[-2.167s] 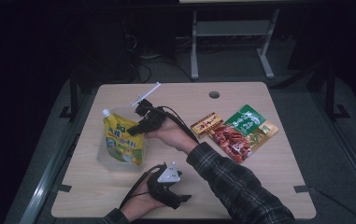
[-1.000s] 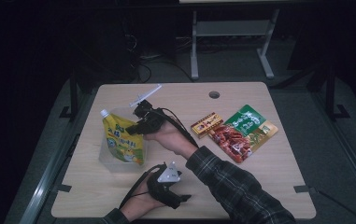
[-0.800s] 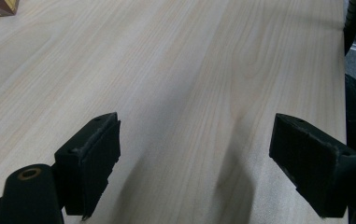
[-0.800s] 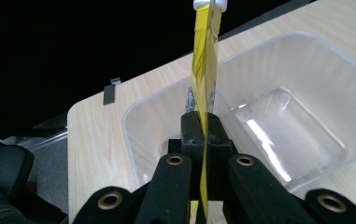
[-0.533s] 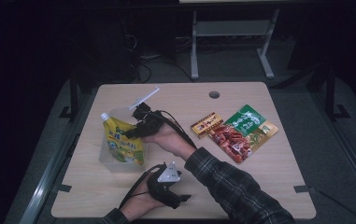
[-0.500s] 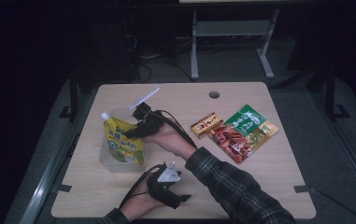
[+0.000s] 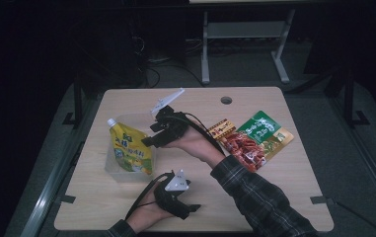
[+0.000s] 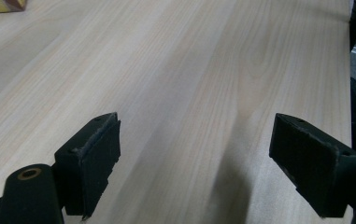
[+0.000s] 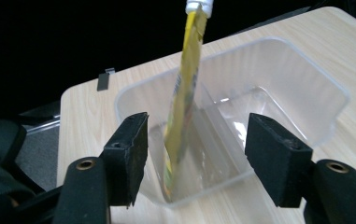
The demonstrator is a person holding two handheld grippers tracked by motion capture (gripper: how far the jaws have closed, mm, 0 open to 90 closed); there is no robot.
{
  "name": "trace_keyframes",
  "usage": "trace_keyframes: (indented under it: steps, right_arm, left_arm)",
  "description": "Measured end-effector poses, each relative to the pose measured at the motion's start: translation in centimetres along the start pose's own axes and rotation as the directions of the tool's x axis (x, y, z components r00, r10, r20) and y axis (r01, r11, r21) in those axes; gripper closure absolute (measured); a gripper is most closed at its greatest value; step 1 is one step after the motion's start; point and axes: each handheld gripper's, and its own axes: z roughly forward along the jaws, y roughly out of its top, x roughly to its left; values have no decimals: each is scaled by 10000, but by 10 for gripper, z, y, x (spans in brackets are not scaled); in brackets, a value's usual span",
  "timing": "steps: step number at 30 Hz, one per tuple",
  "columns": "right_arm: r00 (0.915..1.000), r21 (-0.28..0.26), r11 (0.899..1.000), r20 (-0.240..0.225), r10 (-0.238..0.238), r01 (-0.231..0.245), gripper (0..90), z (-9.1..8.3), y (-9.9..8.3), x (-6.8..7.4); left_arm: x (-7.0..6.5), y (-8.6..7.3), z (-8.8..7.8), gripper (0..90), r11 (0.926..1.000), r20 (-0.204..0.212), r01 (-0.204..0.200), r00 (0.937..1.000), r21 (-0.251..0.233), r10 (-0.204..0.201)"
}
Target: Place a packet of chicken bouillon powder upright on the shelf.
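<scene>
— What has changed since a moment ago?

— My right tool (image 7: 148, 139) has just been opening its jaws and has drawn back a little from the yellow pouch (image 7: 130, 150). The pouch stands upright on its own in the clear tub (image 9: 306, 79) on the worktop (image 7: 274, 197), between my spread pads, untouched.

— And your other one?

— My left tool (image 8: 194, 154) rests low at the near edge, jaws wide, nothing between them.
</scene>
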Motion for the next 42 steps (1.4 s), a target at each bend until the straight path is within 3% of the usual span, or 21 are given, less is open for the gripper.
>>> trace_keyframes:
  steps: [6, 8, 13, 24, 33, 36, 42]
  right_arm:
    - [9991, -126, 9999, 416, -55, 61, 374, -18, -13, -8]
    - [9984, -113, 9999, 555, 109, -103, 374, -25, -19, -10]
    - [9956, -160, 9994, 889, 304, -291, 377, -39, -37, -18]
    - [9795, -200, 9958, 1796, 912, -891, 392, -58, -89, -36]
    - [9522, -194, 9846, 2516, 1732, -1739, 445, -61, -129, -64]
    - [9397, -237, 9779, 2731, 2060, -2075, 551, -61, -136, -78]
    - [9017, -310, 9610, 3386, 2688, -2749, 758, -64, -144, -106]
  left_arm:
    - [5, -1, -4, 158, 9999, -36, 166, 9999, -38, -166]
    - [8, -1, -7, 158, 10000, -130, 65, 9999, -73, -66]
    - [11, -2, -10, 159, 9993, -78, 356, 9993, -105, -356]
    - [15, -2, -12, 161, 9987, -41, 495, 9988, -112, -496]
    - [16, -2, -12, 161, 9990, -75, 444, 9990, -63, -444]
    - [16, -2, -12, 161, 9981, -45, 601, 9982, -137, -601]
    - [17, -3, -15, 161, 9988, -132, 494, 9987, -8, -494]
